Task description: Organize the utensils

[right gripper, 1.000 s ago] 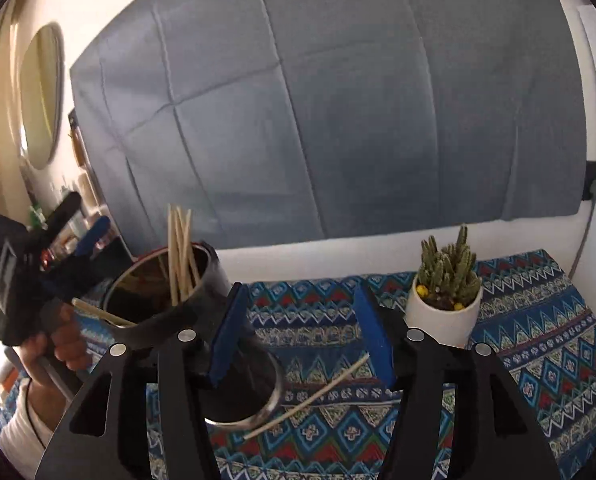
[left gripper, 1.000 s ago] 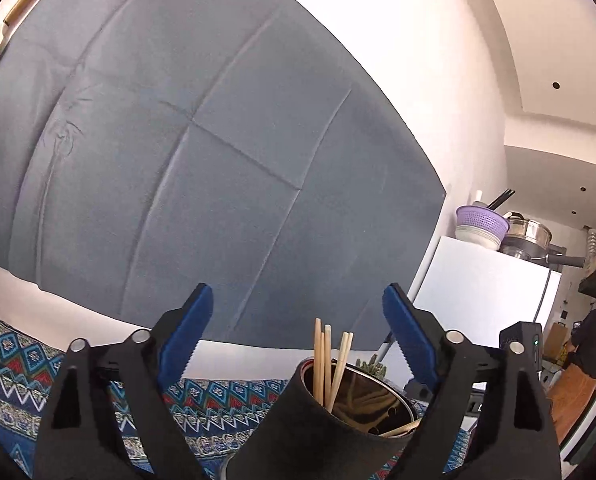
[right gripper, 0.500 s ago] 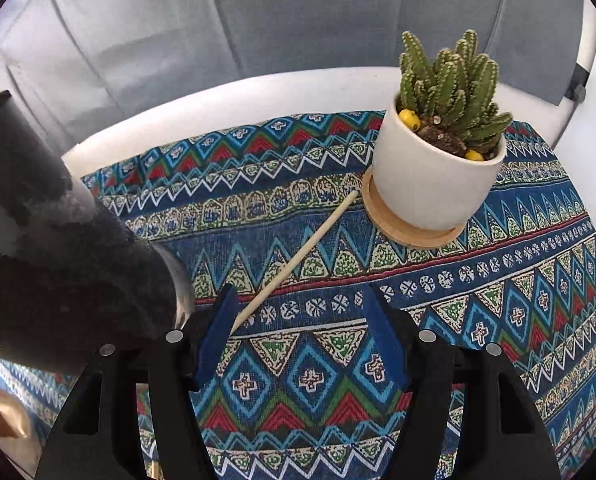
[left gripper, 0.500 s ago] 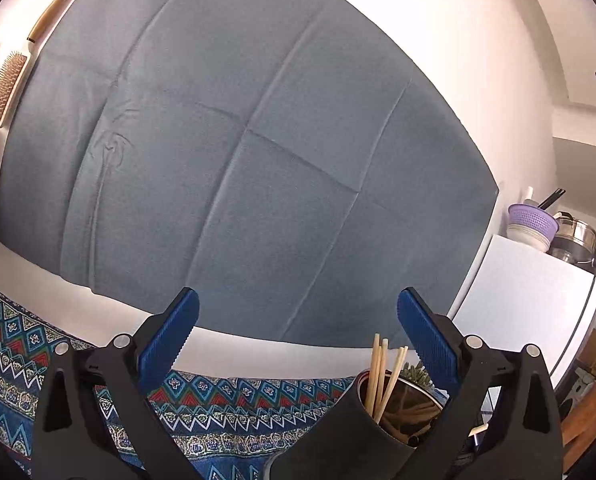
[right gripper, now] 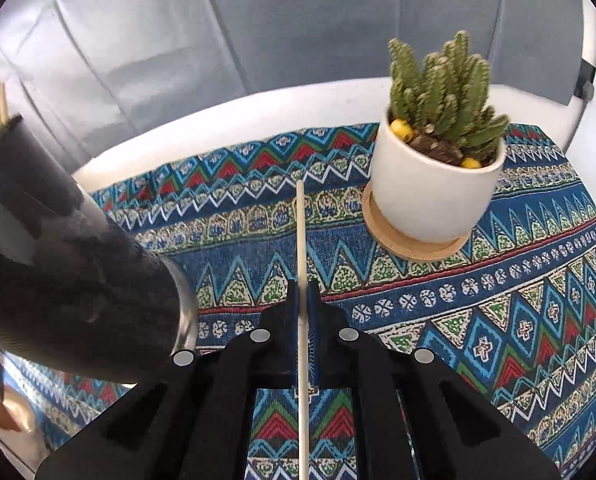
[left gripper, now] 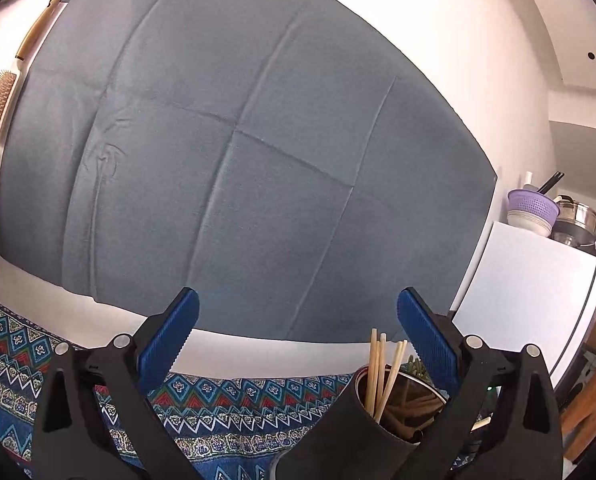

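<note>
My right gripper (right gripper: 304,292) is shut on a single wooden chopstick (right gripper: 301,232) that lies along the patterned cloth, its tip pointing away from me. A tall black utensil cup (right gripper: 57,276) stands close on the left, with chopstick tips at its rim. In the left wrist view the same cup (left gripper: 362,420) sits low between the fingers, with several chopsticks (left gripper: 380,372) standing in it. My left gripper (left gripper: 298,316) is open and held above the table, touching nothing.
A cactus in a white pot (right gripper: 434,184) on a wooden coaster stands just right of the chopstick's far end. A blue patterned cloth (right gripper: 518,288) covers the table. A grey sheet (left gripper: 233,152) hangs on the wall behind. A white fridge (left gripper: 526,280) stands at right.
My right gripper has dropped to the cloth, lined up with the loose chopstick and shut on it. The left gripper has shifted left, so the cup sits further right.
</note>
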Motion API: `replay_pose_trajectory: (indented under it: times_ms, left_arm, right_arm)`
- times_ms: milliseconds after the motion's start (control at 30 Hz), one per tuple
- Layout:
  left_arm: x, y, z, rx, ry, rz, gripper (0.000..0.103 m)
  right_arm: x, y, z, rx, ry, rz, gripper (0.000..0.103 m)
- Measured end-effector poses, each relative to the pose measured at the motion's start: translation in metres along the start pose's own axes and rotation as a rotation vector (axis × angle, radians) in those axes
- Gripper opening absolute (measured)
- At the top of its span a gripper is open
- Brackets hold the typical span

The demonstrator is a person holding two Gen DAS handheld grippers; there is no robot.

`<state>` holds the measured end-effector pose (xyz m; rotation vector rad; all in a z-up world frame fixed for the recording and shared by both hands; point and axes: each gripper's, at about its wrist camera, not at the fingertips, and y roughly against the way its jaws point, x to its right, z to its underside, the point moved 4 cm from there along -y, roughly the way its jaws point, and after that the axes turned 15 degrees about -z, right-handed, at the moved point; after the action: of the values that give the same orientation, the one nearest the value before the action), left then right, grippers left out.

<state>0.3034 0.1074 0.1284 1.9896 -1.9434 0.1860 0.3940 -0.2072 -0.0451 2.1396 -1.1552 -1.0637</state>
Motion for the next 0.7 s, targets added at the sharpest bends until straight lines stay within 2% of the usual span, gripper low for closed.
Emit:
replay_pose_trajectory:
  times_ms: [67, 133, 233, 367, 400, 467, 600, 700]
  left_arm:
    - [0.002, 0.0, 0.001, 0.004, -0.025, -0.011, 0.097]
    - [0.004, 0.0, 0.002, 0.008, -0.036, -0.014, 0.097]
    - [0.004, -0.003, 0.003, -0.024, -0.009, 0.006, 0.097]
    - [0.002, -0.006, 0.005, -0.052, 0.008, 0.011, 0.097]
    - [0.001, -0.007, 0.005, -0.055, 0.01, 0.007, 0.097]
    - [-0.001, -0.007, 0.005, -0.056, 0.01, 0.0, 0.097]
    - [-0.005, -0.007, 0.003, -0.052, 0.009, -0.018, 0.097]
    - [-0.009, -0.009, 0.002, -0.056, 0.018, -0.025, 0.097]
  right_arm:
    - [-0.006, 0.026, -0.006, 0.067, 0.002, -0.051, 0.004]
    - [-0.03, 0.057, -0.021, 0.167, 0.031, -0.094, 0.005]
    - [-0.074, 0.104, -0.042, 0.345, 0.137, -0.149, 0.005]
    - [-0.134, 0.144, -0.061, 0.517, 0.313, -0.224, 0.005]
    - [-0.146, 0.148, -0.066, 0.553, 0.353, -0.236, 0.005]
    - [-0.166, 0.15, -0.075, 0.608, 0.404, -0.196, 0.005]
    - [-0.185, 0.137, -0.088, 0.707, 0.433, -0.298, 0.005]
    - [-0.188, 0.125, -0.086, 0.713, 0.415, -0.342, 0.005]
